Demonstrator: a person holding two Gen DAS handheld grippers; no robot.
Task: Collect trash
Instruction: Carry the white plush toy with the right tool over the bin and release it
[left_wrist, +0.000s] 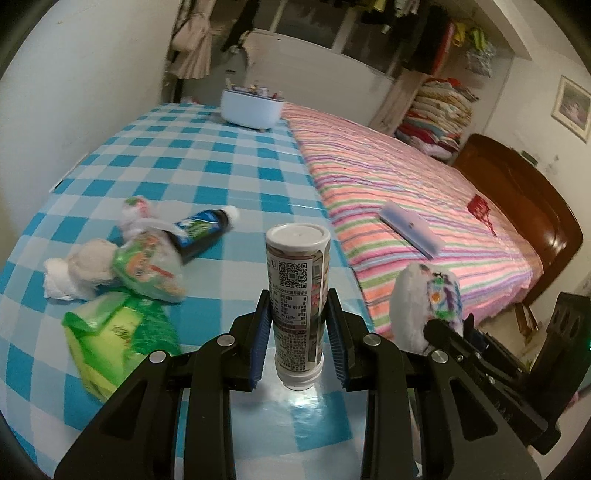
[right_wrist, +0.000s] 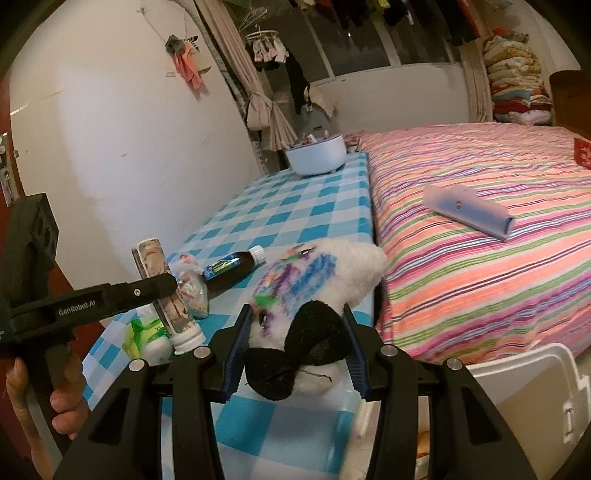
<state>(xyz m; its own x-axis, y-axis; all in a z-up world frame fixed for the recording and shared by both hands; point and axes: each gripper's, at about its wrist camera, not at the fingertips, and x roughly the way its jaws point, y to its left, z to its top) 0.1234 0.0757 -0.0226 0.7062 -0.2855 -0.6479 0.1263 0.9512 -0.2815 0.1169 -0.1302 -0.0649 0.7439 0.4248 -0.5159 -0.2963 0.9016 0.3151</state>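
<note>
Currently left tongs are clamping a canister, right tongs squeezing a plush; the canister, pinched low, risks tipping out.

The green wrapper on the checked tablecloth is showing smeared, its print unreadable. The white bin is running off the right wrist view's lower edge, its inside mostly hidden. The left hand is being cut by the frame. What is filling the far white bowl is too small to tell.
</note>
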